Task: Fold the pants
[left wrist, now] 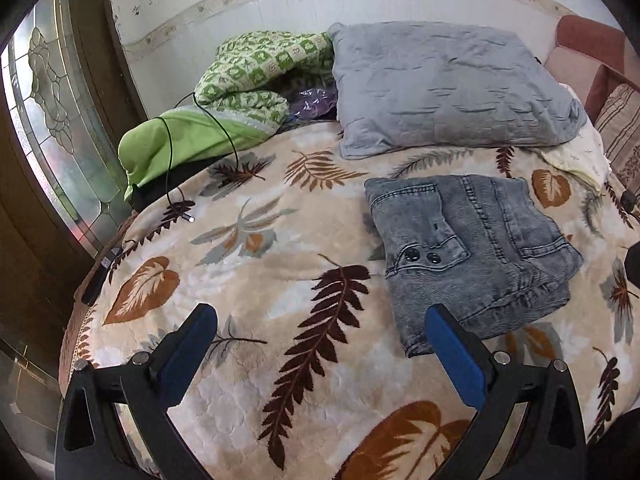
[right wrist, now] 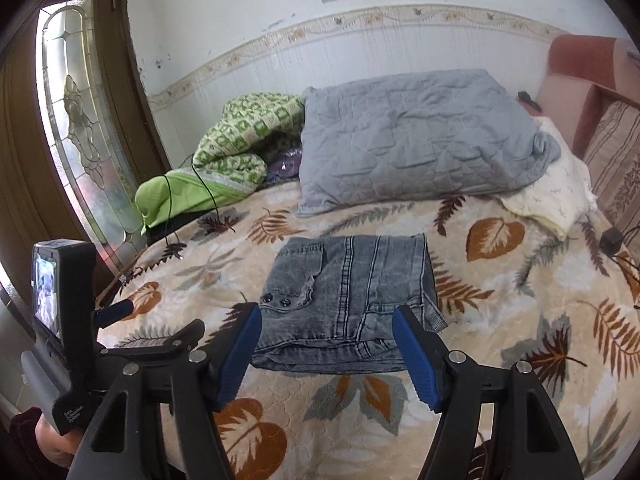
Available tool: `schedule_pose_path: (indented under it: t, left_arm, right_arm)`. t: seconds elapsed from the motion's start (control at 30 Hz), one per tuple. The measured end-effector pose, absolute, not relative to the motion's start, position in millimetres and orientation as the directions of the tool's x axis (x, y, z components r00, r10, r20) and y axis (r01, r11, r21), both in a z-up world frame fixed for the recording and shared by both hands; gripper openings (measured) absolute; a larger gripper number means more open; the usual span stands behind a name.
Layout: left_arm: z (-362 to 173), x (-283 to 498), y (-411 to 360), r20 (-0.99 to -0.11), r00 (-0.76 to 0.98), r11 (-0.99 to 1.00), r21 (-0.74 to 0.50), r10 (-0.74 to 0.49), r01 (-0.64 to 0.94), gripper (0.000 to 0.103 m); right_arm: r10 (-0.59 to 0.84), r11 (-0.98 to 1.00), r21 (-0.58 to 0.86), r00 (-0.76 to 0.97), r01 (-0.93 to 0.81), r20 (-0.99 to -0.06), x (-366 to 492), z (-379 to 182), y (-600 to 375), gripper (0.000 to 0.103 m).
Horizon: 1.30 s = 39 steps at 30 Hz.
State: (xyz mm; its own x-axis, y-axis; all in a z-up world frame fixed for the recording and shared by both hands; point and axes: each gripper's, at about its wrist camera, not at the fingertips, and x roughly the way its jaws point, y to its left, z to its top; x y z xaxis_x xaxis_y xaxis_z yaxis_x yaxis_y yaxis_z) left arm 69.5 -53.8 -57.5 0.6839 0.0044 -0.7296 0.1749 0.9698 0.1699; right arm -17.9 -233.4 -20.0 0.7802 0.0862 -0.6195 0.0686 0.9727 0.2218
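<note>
Both grippers stand with jaws apart and nothing between the blue pads. Left gripper [left wrist: 320, 320] hangs over the leaf-print blanket [left wrist: 248, 248], bare blanket showing in the gap; its right-hand finger [left wrist: 456, 356] overlaps the near left corner of the pants in its own view, contact cannot be told. Right gripper [right wrist: 326, 320] points at the near edge of the pants, the two pads framing that edge on either side, not pressing on it.

Pants [right wrist: 352, 300]: grey washed denim, folded into a compact, roughly square bundle, lying flat on the blanket mid-bed. Two dark buttons [right wrist: 276, 301] on a pocket flap at the left of the bundle; layered folded edges face the grippers.

Behind the pants, a grey quilted pillow [right wrist: 416, 140] lies toward the wall. Left of it, a green patterned quilt [right wrist: 240, 136] bunched up, with a thin black cable [left wrist: 170, 160] trailing over it onto the blanket. Cream cloth [right wrist: 556, 188] at the pillow's right corner. Striped cushion [right wrist: 616, 168] at far right.

In the right wrist view, the left gripper's body with a small screen [right wrist: 46, 288] sits at lower left, a hand [right wrist: 52, 440] under it.
</note>
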Motion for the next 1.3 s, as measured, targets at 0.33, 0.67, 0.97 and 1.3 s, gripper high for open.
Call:
schedule_pose_path:
  t: [0.33,0.67,0.97,1.3]
  left_arm:
    - [-62,76,-50,-0.733,0.681,0.97,0.176,0.015,0.167,0.103]
    - [-30,49,-39,-0.686,0.727,0.974,0.172,0.009,0.15,0.103]
    - [-22,15,-41,-0.668,0.744,0.965,0.199,0.006,0.17,0.103]
    - [-16,2,-46,-0.66,0.751,0.962,0.208,0.006,0.175,0.103]
  right_arm:
    - [0.091,0.979,0.197,0.757,0.051,-0.647,-6,-27,-222,0.071]
    - [0.085,0.986,0.164,0.792,0.019,-0.604,-35,6,-207,0.071]
    - [0.1,0.983,0.185,0.795,0.015,-0.598,-62,5,-204,0.071]
    - [0.111,0.977,0.211,0.806,0.017,-0.582,-75,9,-209,0.071]
